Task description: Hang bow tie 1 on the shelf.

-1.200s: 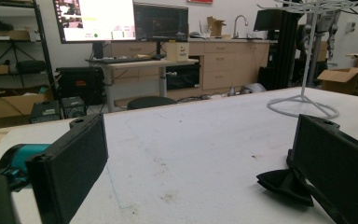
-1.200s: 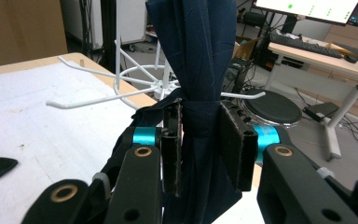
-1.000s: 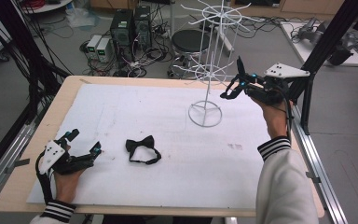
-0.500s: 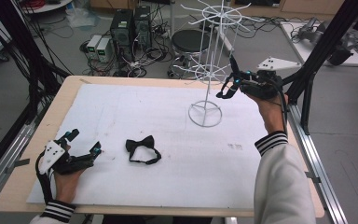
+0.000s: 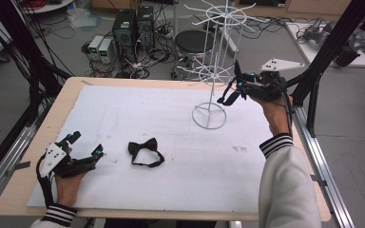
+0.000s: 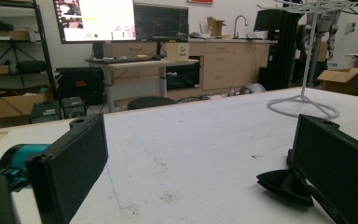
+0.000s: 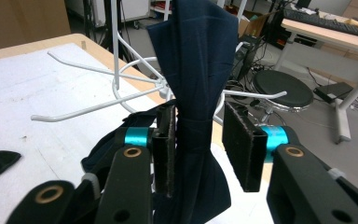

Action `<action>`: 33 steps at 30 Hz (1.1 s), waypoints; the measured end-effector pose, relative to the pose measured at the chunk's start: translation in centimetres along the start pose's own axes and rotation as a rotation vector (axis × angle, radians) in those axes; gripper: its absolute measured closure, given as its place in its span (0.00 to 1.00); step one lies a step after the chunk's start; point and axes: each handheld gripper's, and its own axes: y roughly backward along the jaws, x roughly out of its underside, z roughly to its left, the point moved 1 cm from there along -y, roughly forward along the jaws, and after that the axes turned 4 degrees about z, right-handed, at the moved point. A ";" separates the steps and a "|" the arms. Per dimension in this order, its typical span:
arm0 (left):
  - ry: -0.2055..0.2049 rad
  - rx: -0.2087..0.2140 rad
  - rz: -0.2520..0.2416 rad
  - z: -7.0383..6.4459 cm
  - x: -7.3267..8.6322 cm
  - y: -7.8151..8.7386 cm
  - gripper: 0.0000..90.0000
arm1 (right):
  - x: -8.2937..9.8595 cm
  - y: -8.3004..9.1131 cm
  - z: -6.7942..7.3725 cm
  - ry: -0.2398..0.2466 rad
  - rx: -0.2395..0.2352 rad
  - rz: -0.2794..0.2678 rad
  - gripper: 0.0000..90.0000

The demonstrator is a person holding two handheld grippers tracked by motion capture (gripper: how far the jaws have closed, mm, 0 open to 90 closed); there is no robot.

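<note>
Right tool (image 5: 235,84), upper right, jaws slightly parted around navy bow tie (image 7: 196,74) beside wire rack (image 5: 210,71). Left tool (image 5: 86,145), lower left, released, near black bow tie (image 5: 144,151) on tabletop (image 5: 147,114).

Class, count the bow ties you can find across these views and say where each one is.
2. A black bow tie lies on the white table cover near the left gripper. A navy bow tie sits between the right gripper jaws, beside the wire rack.
</note>
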 end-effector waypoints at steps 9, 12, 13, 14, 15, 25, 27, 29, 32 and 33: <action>-0.001 0.000 0.001 0.0 0.0 0.0 0.05 | 0.1 -0.1 0.0 0.006 0.007 0.011 0.60; -0.001 0.001 0.002 0.0 0.0 0.0 0.05 | 0.1 -0.2 0.0 0.010 0.019 0.014 0.52; -0.001 0.000 0.002 0.0 0.0 0.0 0.05 | 0.1 -0.1 0.1 0.008 0.017 0.018 0.51; 0.000 0.001 0.002 0.0 0.0 0.0 0.05 | 0.1 -0.2 0.1 0.017 0.023 0.015 0.48; -0.001 0.001 0.002 0.0 0.0 0.0 0.05 | 0.1 -0.2 0.2 0.013 0.031 0.016 0.43; -0.002 0.001 0.002 0.0 0.0 0.0 0.05 | 0.0 0.0 0.3 -0.029 0.075 -0.022 0.12; 0.000 0.000 0.000 0.0 0.0 0.0 0.05 | 0.1 0.2 0.5 -0.025 0.064 -0.033 0.12; -0.001 0.000 0.000 0.0 0.0 0.0 0.05 | 0.2 0.3 0.6 -0.026 0.054 -0.043 0.12; 0.000 0.000 0.000 0.0 0.0 0.0 0.05 | 0.3 0.3 0.8 -0.031 0.045 -0.042 0.02; 0.000 0.000 0.000 0.0 0.0 0.0 0.05 | 0.3 0.3 0.8 -0.037 0.046 -0.045 0.01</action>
